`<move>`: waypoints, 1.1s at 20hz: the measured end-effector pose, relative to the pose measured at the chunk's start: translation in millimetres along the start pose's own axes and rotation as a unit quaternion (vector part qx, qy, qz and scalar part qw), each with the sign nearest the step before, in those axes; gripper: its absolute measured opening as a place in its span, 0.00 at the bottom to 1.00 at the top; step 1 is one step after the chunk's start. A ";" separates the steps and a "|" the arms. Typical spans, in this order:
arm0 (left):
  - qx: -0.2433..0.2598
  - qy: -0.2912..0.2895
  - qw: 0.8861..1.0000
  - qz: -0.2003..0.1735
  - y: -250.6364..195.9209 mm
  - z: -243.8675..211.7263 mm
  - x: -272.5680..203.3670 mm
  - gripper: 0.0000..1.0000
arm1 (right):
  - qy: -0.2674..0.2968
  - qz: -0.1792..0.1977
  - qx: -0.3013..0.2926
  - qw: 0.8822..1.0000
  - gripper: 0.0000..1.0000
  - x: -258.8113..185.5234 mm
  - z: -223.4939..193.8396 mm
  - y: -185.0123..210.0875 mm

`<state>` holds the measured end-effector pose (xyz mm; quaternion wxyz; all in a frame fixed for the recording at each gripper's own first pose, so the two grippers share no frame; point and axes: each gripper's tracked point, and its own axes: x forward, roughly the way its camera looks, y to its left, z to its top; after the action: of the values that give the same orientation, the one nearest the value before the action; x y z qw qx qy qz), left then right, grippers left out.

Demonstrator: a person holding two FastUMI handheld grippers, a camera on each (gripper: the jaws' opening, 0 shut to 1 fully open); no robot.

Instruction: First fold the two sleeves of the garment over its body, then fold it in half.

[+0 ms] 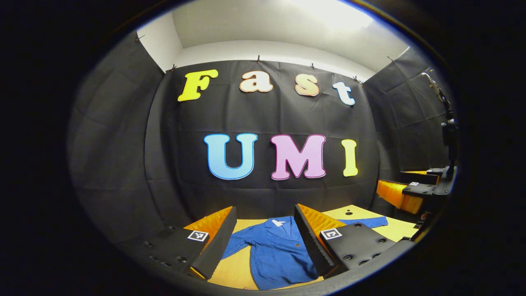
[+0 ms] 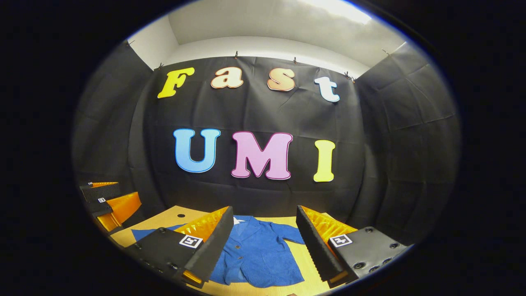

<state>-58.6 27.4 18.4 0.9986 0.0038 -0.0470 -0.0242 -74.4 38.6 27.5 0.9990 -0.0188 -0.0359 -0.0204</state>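
Observation:
A blue buttoned jacket [image 1: 275, 250] lies flat on the wooden table [image 1: 236, 269], collar toward the back wall. In the left gripper view one sleeve [image 1: 365, 222] stretches out to the right and the other bends down at the left. My left gripper [image 1: 265, 218] hovers above the jacket, open, with nothing between its fingers. My right gripper [image 2: 264, 213] hangs open over the same jacket [image 2: 254, 250], whose sleeves [image 2: 144, 233] are spread to both sides. Each view also catches the other gripper off to the side: the right one [image 1: 411, 183] and the left one [image 2: 111, 195].
Black cloth walls close the booth at the back and on both sides. A dark stand [image 1: 450, 131] rises at the right edge of the left gripper view. The tabletop [image 2: 164, 218] has a small round hole [image 2: 181, 215] near its far left corner.

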 end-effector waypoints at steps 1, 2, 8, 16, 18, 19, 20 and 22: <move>-0.005 0.001 1.000 0.001 1.9 -1.2 -0.1 0.82 | 0.002 -0.002 0.000 1.000 0.96 -0.1 -0.5 -0.2; -0.010 0.001 1.000 0.003 3.5 -1.6 0.9 0.82 | 0.003 -0.004 0.000 1.000 0.96 1.1 -1.0 -1.1; -0.019 0.023 0.999 0.028 17.7 -10.9 22.0 0.84 | 0.009 -0.002 -0.007 1.000 0.92 24.4 -7.9 -2.7; -0.014 0.045 0.998 0.034 14.2 -23.2 66.1 0.82 | 0.030 -0.004 0.006 1.000 0.92 75.3 -28.4 -20.6; -0.012 0.057 0.998 0.035 11.9 -30.8 77.0 0.82 | 0.034 -0.009 0.009 0.999 0.96 86.2 -34.3 -27.7; -0.009 0.064 0.997 0.035 10.7 -35.9 80.3 0.82 | 0.039 -0.012 0.010 0.999 0.96 92.2 -38.5 -30.6; -0.005 0.069 0.997 0.035 9.9 -38.3 85.9 0.82 | 0.044 -0.016 0.011 0.999 0.92 97.7 -44.9 -34.3; -0.001 0.071 0.997 0.034 8.5 -38.5 97.9 0.82 | 0.058 -0.020 0.014 0.998 0.92 109.4 -57.3 -38.4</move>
<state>42.8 31.3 -10.7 0.9997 0.0029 0.0241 0.0104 37.1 -6.2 -20.3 0.9989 -0.0027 0.0218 -0.0411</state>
